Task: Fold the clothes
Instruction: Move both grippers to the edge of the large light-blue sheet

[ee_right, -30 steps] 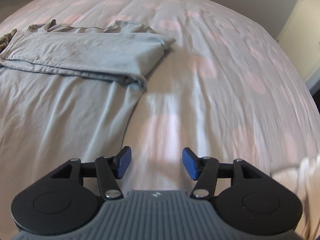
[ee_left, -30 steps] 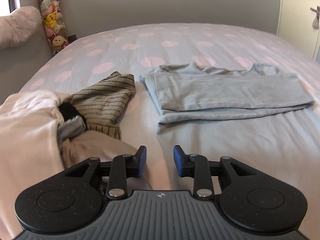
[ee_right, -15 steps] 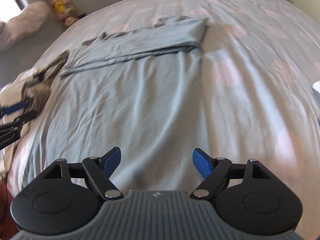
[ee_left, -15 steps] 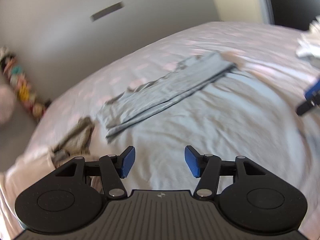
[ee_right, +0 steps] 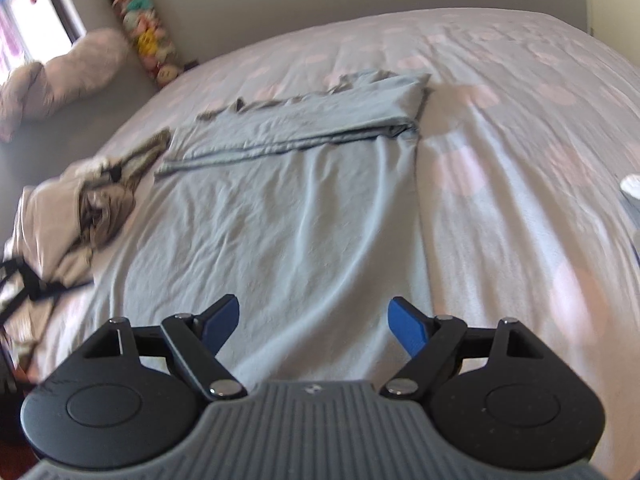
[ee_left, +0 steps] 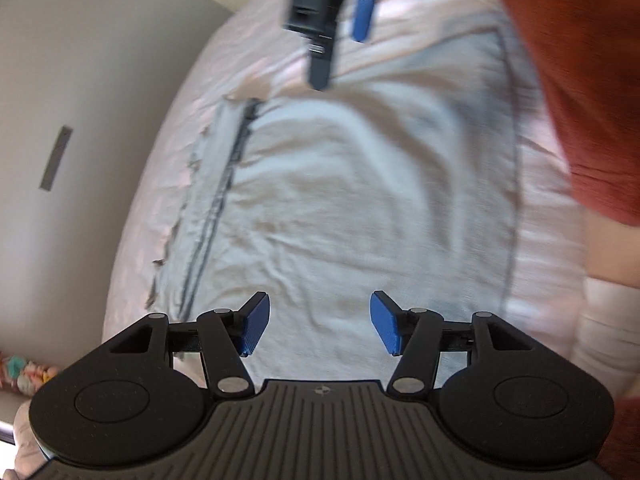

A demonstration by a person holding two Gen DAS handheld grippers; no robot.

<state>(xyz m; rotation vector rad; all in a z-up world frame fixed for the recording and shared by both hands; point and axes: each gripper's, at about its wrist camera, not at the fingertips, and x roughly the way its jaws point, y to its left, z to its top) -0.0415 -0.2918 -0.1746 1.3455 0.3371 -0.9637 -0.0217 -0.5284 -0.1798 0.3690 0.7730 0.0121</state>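
- Pale blue-grey cotton garment [ee_right: 288, 216], spread flat on the bed with its far portion already folded back into a layered band [ee_right: 304, 128]; the unfolded panel runs from that band toward the viewer, directly ahead of and beneath both grippers.
- Long axis of the folded band: crosswise in the right wrist view, rising slightly to the right; in the left wrist view the same band [ee_left: 218, 184] appears as a near-vertical strip along the left side, since that camera looks across the garment from its side.
- Right gripper [ee_right: 314, 326]: jaws wide and opening, nothing between them — only the near part of the cloth lies below, not touched as far as can be seen. In the left wrist view it appears at the top, blurred [ee_left: 340, 12].
- Left gripper [ee_left: 320, 328]: jaws standing apart, empty, above the panel's near side edge.
- Judgement: each gripper hangs over its own side of the panel, so the coming move probably turns on taking two edge points and carrying them toward the folded band.
- Surface: soft bed sheet, light grey-lilac with pink dots [ee_right: 520, 140] — yielding, wrinkled.
- Surroundings: a heap of unfolded beige and striped clothes [ee_right: 84, 208] to the left, a column of stuffed toys [ee_right: 148, 36] at the grey wall, a rust-red sleeve [ee_left: 584, 92].
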